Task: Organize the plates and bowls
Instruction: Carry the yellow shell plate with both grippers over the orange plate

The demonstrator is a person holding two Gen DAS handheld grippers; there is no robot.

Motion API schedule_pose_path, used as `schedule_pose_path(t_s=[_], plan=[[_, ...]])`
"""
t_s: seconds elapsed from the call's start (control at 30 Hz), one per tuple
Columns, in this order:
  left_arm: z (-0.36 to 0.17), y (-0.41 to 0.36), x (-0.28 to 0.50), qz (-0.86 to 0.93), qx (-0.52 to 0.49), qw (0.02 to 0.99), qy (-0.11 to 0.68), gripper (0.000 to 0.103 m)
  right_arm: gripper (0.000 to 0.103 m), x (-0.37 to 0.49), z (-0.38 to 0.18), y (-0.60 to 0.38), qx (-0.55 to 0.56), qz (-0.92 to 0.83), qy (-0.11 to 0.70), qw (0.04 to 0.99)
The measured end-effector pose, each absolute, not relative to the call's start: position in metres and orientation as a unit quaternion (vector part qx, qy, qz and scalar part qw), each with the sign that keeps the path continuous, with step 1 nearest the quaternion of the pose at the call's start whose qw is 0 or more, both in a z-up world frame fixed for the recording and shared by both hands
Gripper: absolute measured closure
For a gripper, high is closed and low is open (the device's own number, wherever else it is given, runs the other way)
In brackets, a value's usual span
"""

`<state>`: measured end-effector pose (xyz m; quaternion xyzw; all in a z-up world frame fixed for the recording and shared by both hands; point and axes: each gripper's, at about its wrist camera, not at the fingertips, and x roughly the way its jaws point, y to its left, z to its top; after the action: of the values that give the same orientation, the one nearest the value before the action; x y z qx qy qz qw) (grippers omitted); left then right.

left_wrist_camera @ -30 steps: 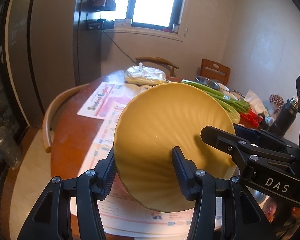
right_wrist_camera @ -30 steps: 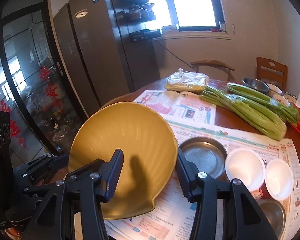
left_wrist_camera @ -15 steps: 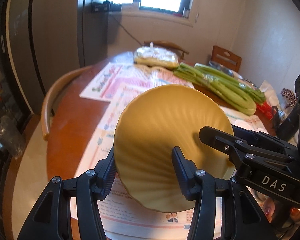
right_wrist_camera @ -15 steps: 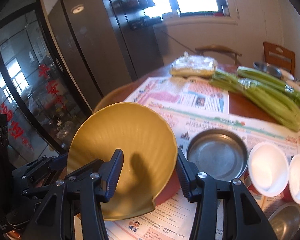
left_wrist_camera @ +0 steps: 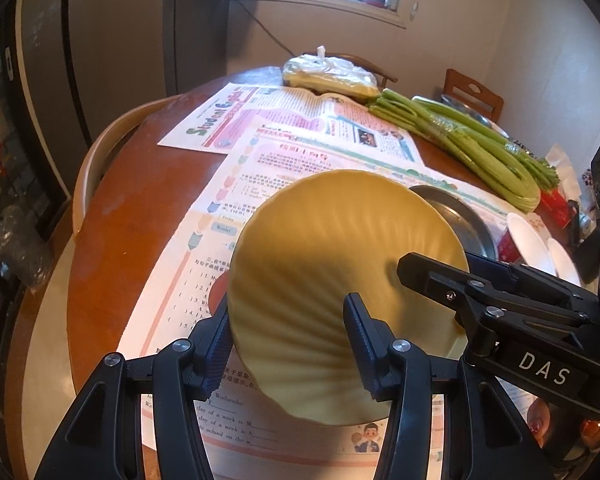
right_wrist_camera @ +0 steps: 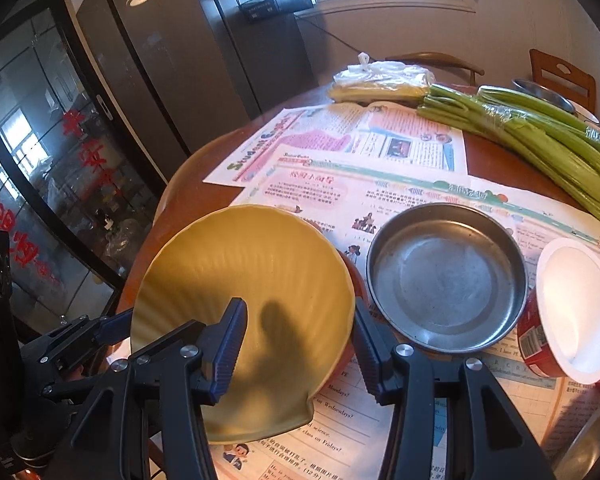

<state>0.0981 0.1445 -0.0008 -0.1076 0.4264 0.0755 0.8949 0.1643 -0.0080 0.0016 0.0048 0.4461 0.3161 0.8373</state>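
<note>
**Yellow bowl held between both grippers, steel pan just beside it**

My left gripper (left_wrist_camera: 288,344) has its jaws set around the near rim of the yellow ribbed shell-shaped bowl (left_wrist_camera: 340,280), one pad on the outside wall, the other inside, pinching the rim. My right gripper (right_wrist_camera: 298,344) grips the opposite rim of the same bowl (right_wrist_camera: 244,304) in the same way, so I carry it tilted on edge between the two, its hollow facing the right wrist camera. It looks lifted above the newspaper sheets (right_wrist_camera: 380,184) on the round brown wooden table (left_wrist_camera: 132,216), though I cannot tell whether its lowest edge touches the paper.

The relation that matters, I judge, is the round shallow stainless-steel pan (right_wrist_camera: 446,276): it lies just beside the bowl, on my right gripper's side, nearly touching the bowl's rim. My right gripper is the nearer one. If the bowl is to nest there, it must tip flat and shift that way.

Beyond the pan stands a red cup with a white inside (right_wrist_camera: 572,308), close to the pan's far side, leaving little room there. Past the pan, a bundle of green celery stalks (right_wrist_camera: 540,140) lies well apart. On the bowl's other side the table edge is near.
</note>
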Motion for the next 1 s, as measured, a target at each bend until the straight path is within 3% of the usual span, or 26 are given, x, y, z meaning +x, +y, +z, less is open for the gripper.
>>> schedule_pose_path(t_s=[1.0], plan=[[-0.021,0.144,0.105,0.121,-0.054,0.898,0.420,0.048,0.051,0.171,-0.026,0.014,-0.020,0.291,0.452,0.843]])
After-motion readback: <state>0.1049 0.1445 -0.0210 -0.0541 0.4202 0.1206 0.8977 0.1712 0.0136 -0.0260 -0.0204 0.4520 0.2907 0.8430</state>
